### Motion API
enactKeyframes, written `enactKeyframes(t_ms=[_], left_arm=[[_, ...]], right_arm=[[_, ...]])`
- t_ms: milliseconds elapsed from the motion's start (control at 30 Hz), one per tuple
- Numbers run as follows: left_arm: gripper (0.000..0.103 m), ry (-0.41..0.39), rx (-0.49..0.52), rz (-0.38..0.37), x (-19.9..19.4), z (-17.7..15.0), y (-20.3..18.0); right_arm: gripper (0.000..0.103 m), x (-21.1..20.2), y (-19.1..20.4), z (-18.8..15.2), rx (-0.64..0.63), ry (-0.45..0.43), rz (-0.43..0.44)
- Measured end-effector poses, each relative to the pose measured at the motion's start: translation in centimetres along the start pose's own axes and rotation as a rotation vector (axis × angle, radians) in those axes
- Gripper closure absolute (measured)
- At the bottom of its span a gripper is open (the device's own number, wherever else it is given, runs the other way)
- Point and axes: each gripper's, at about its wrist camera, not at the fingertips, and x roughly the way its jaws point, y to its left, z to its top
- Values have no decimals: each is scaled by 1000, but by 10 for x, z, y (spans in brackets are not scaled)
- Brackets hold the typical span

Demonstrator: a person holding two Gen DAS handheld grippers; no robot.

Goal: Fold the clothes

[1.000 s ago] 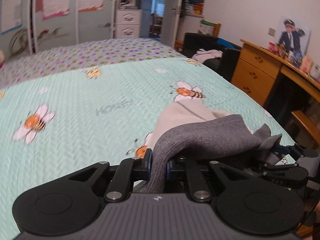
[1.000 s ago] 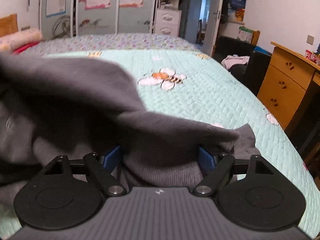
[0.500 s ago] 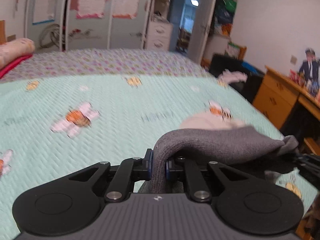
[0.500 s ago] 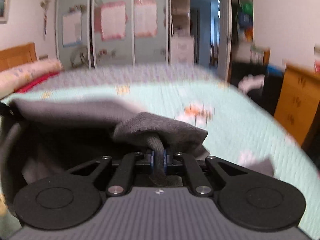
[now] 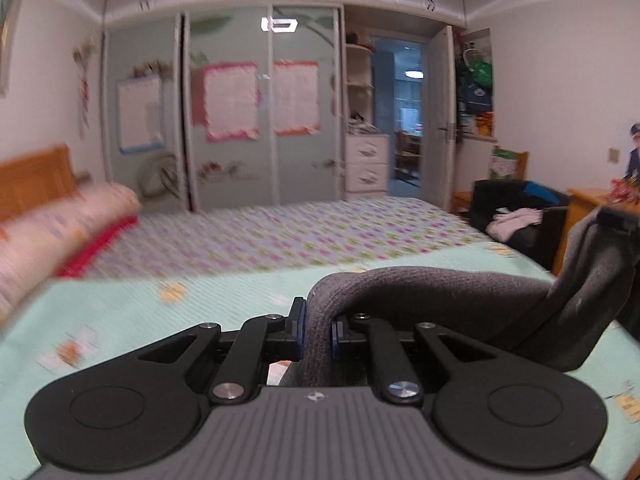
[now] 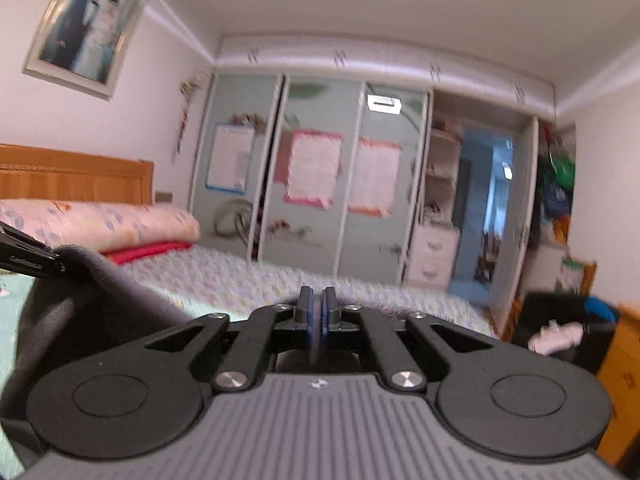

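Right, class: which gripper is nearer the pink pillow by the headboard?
Left. The left gripper, clamping the grey garment, is on the side of the pink pillow; the right gripper holds the garment's other end, farther from it.

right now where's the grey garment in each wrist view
Left wrist: the grey garment sits low centre, clamped in the left tool and stretching right to the frame edge.
Right wrist: it hangs at lower left, beside the right tool, whose pads are closed; any cloth between them is not visible.
Shared landmark: the pink-bordered poster on the wardrobe.
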Motion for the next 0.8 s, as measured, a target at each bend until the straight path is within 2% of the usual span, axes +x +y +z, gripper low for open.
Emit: enactKeyframes(t_ms=[67,133,300,367,600,667,733,767,800], left_arm=[[91,-3,36,38,-8,5,14],[91,29,85,74,-4,-4,23],[91,109,206,163,6,-25,45],[91,125,202,184,4,-38,63],[91,153,121,211,-9,-74,112],[91,160,99,217,-12,-83,123],[91,168,77,222,-15,-91,135],[91,171,69,223,-16,-95,139],[91,175,64,222,-18,-98,142]], right_arm=[[103,4,15,18,-13,-54,6],[103,18,26,34,6,-51,47],[103,38,72,28,7,13,165],[103,46,91,24,8,41,213],[103,75,184,-45,22,274,418],[93,88,213,-69,32,358,478],[46,101,242,-97,7,445,506],[41,107,256,-111,-7,486,518],[41,113,271,-122,-27,510,512]])
